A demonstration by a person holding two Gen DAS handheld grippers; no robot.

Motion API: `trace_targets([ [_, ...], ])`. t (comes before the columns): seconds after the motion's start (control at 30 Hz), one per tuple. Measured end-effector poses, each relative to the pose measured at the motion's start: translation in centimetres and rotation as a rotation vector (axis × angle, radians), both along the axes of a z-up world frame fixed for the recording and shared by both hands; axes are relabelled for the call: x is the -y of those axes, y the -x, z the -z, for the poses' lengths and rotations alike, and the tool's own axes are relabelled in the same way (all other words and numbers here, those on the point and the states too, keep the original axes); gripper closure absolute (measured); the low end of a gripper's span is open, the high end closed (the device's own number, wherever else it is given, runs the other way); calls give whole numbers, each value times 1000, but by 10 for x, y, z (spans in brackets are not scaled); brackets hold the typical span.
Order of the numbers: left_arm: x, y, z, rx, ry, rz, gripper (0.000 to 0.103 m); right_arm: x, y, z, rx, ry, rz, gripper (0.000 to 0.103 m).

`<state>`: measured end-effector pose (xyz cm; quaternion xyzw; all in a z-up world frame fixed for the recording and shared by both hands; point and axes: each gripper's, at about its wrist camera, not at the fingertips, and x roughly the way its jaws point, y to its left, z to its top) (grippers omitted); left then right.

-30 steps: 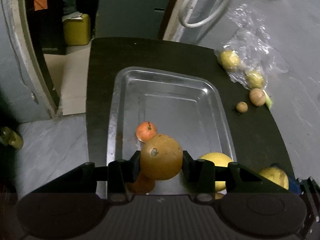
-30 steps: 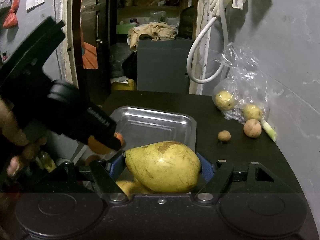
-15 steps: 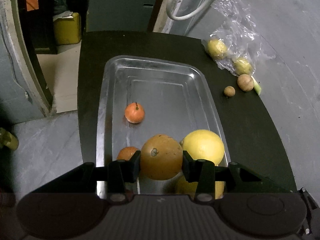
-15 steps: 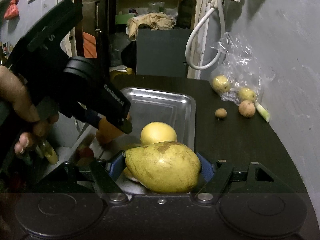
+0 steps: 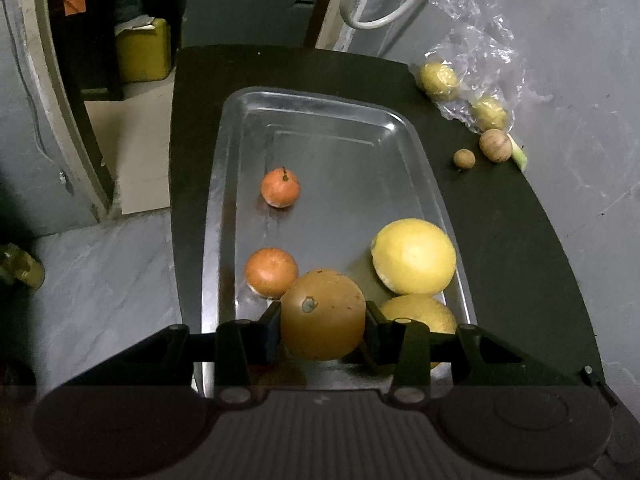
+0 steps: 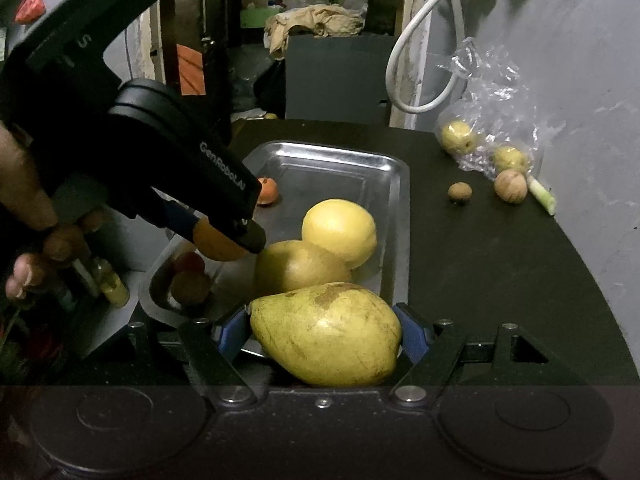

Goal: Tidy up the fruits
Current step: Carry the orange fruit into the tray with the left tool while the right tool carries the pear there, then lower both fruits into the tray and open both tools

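My left gripper (image 5: 323, 322) is shut on a brownish-orange round fruit (image 5: 322, 312), held above the near end of the steel tray (image 5: 320, 100). In the tray lie two small orange fruits (image 5: 280, 188) (image 5: 271, 272), a big yellow round fruit (image 5: 414, 255) and another yellow fruit (image 5: 420, 312) partly hidden behind my finger. My right gripper (image 6: 325, 336) is shut on a yellow-green pear (image 6: 326, 334) at the tray's (image 6: 394, 184) near edge. In the right wrist view the left gripper's black body (image 6: 132, 140) hangs over the tray's left side, held by a hand (image 6: 28, 208).
The tray rests on a dark table (image 5: 500, 240). At the far right lie a clear plastic bag (image 5: 480, 60) with two yellowish fruits, a walnut-like nut (image 5: 495, 145), a smaller one (image 5: 464, 158) and a green stalk. A grey wall, a white hose and a yellow can are behind.
Both grippers have pulled back toward the tray's near end with their fruits held. More of the tray and its fruits has come into view.
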<state>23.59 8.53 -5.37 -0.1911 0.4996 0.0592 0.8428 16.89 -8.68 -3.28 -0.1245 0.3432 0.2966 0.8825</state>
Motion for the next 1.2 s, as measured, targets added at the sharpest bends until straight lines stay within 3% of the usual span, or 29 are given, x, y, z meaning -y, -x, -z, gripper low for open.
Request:
trace_targets([
  [0.57, 6, 5, 2, -6, -47, -14, 57, -5, -18, 13, 17, 11, -47, 27],
  [0.9, 8, 4, 2, -7, -61, -25, 57, -10, -32, 14, 27, -7, -58, 34],
  [1.2, 10, 4, -1, -3, -60, -39, 53, -5, -27, 9, 29, -15, -68, 29],
])
